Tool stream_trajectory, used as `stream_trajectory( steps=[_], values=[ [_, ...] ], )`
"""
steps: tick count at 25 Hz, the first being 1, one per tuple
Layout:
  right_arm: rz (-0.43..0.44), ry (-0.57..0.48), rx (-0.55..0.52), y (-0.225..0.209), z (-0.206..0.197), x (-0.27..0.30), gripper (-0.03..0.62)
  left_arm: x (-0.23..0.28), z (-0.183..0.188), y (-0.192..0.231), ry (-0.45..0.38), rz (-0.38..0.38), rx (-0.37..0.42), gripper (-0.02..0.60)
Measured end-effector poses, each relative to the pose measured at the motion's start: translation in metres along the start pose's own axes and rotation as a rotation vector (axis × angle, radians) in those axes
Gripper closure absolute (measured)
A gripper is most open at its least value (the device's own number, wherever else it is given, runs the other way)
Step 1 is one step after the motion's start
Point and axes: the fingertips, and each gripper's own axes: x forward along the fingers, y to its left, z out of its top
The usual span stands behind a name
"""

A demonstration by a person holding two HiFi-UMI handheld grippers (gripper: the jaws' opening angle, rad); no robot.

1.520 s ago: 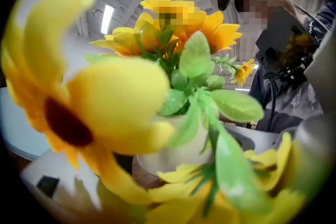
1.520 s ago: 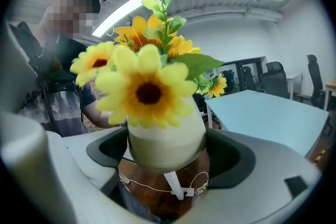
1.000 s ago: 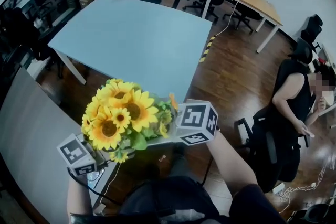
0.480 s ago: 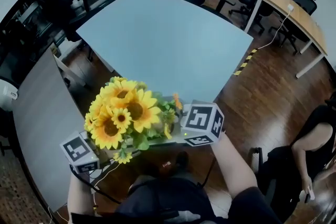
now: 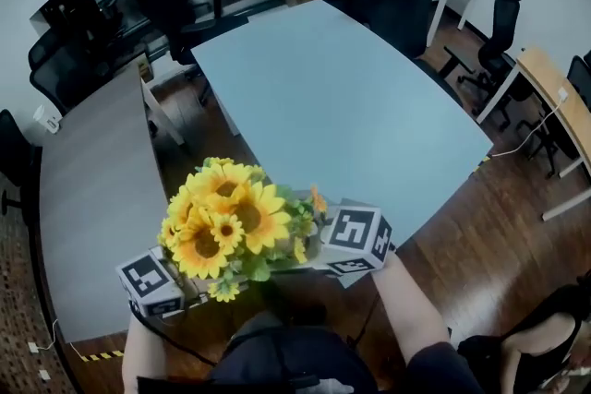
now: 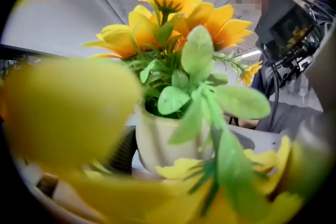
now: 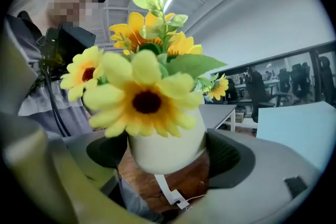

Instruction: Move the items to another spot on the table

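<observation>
Right gripper view: right gripper (image 7: 167,151) jaws pinch raised sunflower pot (image 7: 157,155); left gripper (image 5: 171,286) jaws unreadable (petals).

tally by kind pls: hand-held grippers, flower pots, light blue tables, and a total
hand-held grippers: 2 (left, right)
flower pots: 1
light blue tables: 1
total: 4
</observation>
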Motion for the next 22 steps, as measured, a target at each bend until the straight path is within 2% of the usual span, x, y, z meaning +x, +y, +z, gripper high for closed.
stream_trajectory(
  steps=[4,9,13,22],
  values=[
    [0.027,0.069,-0.027,-0.023,0.009,0.031,0.115,-0.017,-0.002,0.035,-0.013,0.033,0.027,0.098],
    [0.052,0.109,-0.039,-0.060,0.031,0.088,0.115,-0.053,-0.005,0.095,-0.061,0.060,0.001,0.098],
    [0.082,0.139,-0.049,-0.083,0.037,0.130,0.114,-0.076,-0.017,0.134,-0.052,0.091,0.002,0.098],
    [0.217,0.170,-0.078,-0.145,0.048,0.186,0.115,-0.095,-0.030,0.214,-0.052,0.214,-0.073,0.098]
  ],
)
